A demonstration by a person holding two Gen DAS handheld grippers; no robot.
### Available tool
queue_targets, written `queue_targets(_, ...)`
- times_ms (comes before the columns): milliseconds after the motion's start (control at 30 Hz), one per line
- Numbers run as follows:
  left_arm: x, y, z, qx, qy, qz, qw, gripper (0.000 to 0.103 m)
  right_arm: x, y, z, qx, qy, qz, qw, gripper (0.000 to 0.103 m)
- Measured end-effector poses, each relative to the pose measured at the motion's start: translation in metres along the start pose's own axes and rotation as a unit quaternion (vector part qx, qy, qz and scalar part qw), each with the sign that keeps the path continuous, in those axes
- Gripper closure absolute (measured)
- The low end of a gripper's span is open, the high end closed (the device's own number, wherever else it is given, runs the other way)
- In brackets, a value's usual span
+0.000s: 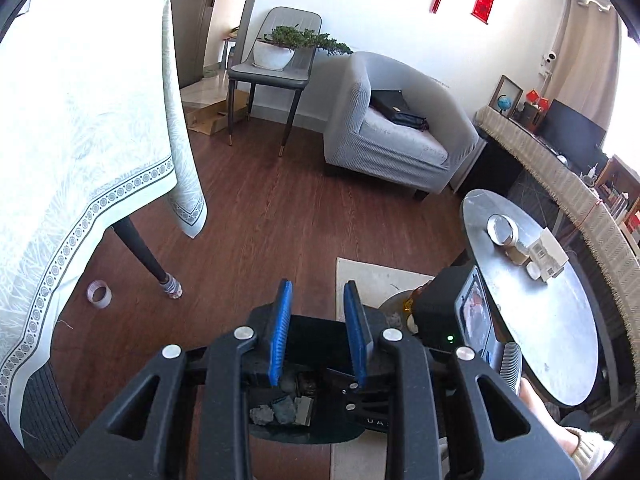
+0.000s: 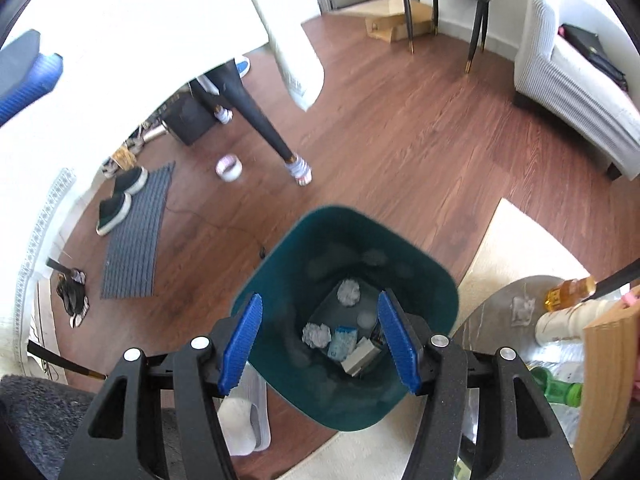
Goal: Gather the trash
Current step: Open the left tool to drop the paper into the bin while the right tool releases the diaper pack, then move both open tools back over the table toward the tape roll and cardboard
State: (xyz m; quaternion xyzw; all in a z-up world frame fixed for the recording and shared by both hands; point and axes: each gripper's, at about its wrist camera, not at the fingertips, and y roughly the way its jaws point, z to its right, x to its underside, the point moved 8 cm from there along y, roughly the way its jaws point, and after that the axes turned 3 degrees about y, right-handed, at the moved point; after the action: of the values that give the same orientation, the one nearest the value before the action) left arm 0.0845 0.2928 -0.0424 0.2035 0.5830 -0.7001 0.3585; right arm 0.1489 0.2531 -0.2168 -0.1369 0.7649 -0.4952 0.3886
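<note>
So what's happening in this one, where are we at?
A person is collecting trash with a hand-held gripper in each hand. The right hand-held gripper hangs open and empty over a teal bin, which already holds crumpled paper and a small box. The left hand-held gripper also holds nothing, jaws apart. A tape roll lies on the floor by the table leg.

— What's under the left gripper (image 1: 319,330)?

— A dark bin (image 1: 308,432) holding crumpled scraps (image 1: 280,410); the blue pads (image 1: 280,332) stand apart, nothing between them.

— And on the floor?

— A tape roll (image 1: 99,293) beside the table leg (image 1: 146,258) (near the tablecloth (image 1: 72,128)).
</note>
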Motion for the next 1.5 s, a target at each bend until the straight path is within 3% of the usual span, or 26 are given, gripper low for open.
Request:
queue_targets(233,-0.011,-0.003,0.008,0.005,-0.02,0.019,0.9996,0.075,-0.015,-0.057,0.001,0.023,-0.02,0.064,0.997,0.042)
queue_targets(567,-0.023,0.0,0.041,0.021,-0.017,0.041,0.9988,0.075,-0.021,-0.147,0.041,0.044,-0.002,0.146,0.988,0.042)
queue_targets(733,-0.03,0.004,0.067,0.015,0.013,0.044,0.9988,0.075,-0.016,-0.188,0.076,0.069,0.017,0.173,0.982,0.042)
queue_targets(833,-0.037,0.01,0.079,0.032,-0.003,0.037,0.9988,0.075,-0.014,-0.217,0.106,0.088,0.036,0.19,0.977,0.042)
queue_targets(1033,-0.058,0.03,0.119,0.036,0.013,0.042,0.9984,0.075,-0.008,-0.277,0.176,0.123,0.087,0.229,0.962,0.042)
queue_targets(1200,-0.065,0.059,0.167,0.057,0.033,0.033,0.9973,0.068,0.006,-0.303,0.229,0.132,0.126,0.25,0.951,0.038)
queue_targets(1333,-0.059,0.081,0.203,0.069,0.064,0.021,0.9953,0.048,0.022,-0.3,0.259,0.129,0.154,0.244,0.949,0.034)
queue_targets(1500,-0.045,0.115,0.236,0.073,0.078,-0.007,0.9942,0.044,0.037,-0.291,0.276,0.112,0.185,0.24,0.947,0.025)
